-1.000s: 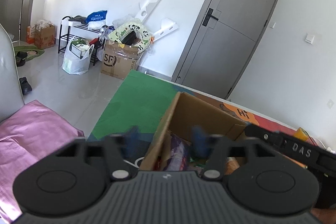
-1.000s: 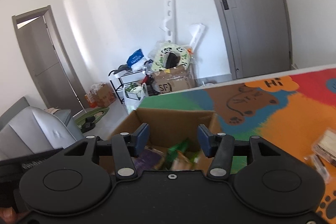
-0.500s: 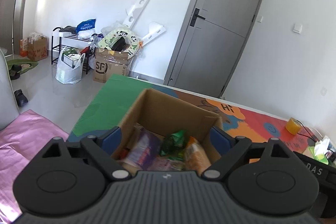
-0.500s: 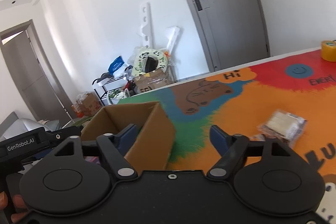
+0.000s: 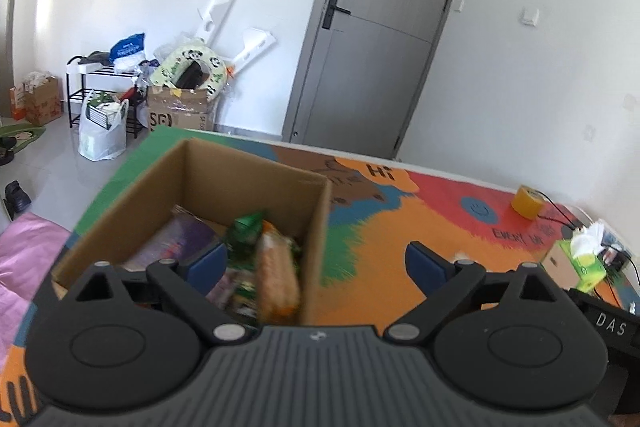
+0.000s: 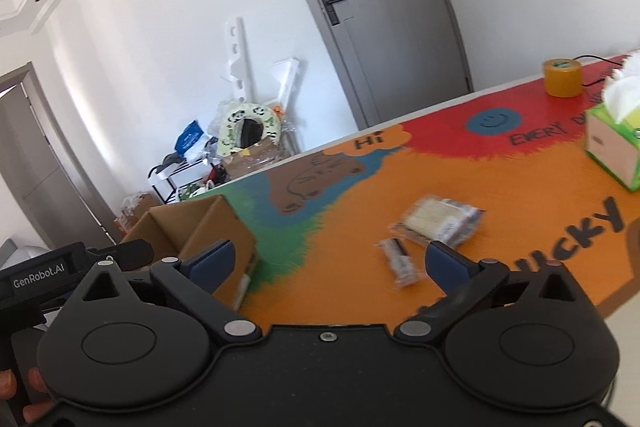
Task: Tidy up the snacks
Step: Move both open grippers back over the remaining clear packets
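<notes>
An open cardboard box (image 5: 248, 179) stands on the colourful mat and holds several snack packets, among them an orange one (image 5: 276, 279), a green one (image 5: 246, 227) and a purple one (image 5: 180, 243). My left gripper (image 5: 316, 263) hovers over the box's near right corner, its jaws still opening, nothing between them. In the right wrist view the box (image 6: 208, 223) is at the left. A clear pack of pale biscuits (image 6: 438, 221) and a small wrapped bar (image 6: 402, 263) lie on the orange part of the mat. My right gripper (image 6: 330, 261) is above the mat near the bar, jaws opening, empty.
A green tissue box (image 6: 614, 147) and a yellow tape roll (image 6: 562, 77) sit at the table's far right, with a black cable beside them. The table edge (image 6: 612, 307) runs close on the right. Beyond the table are a grey door (image 5: 376, 47), floor clutter and a pink cloth (image 5: 24, 259).
Both grippers swung right, away from above the box, and both opened wide. The loose snacks on the orange mat came into the right wrist view.
</notes>
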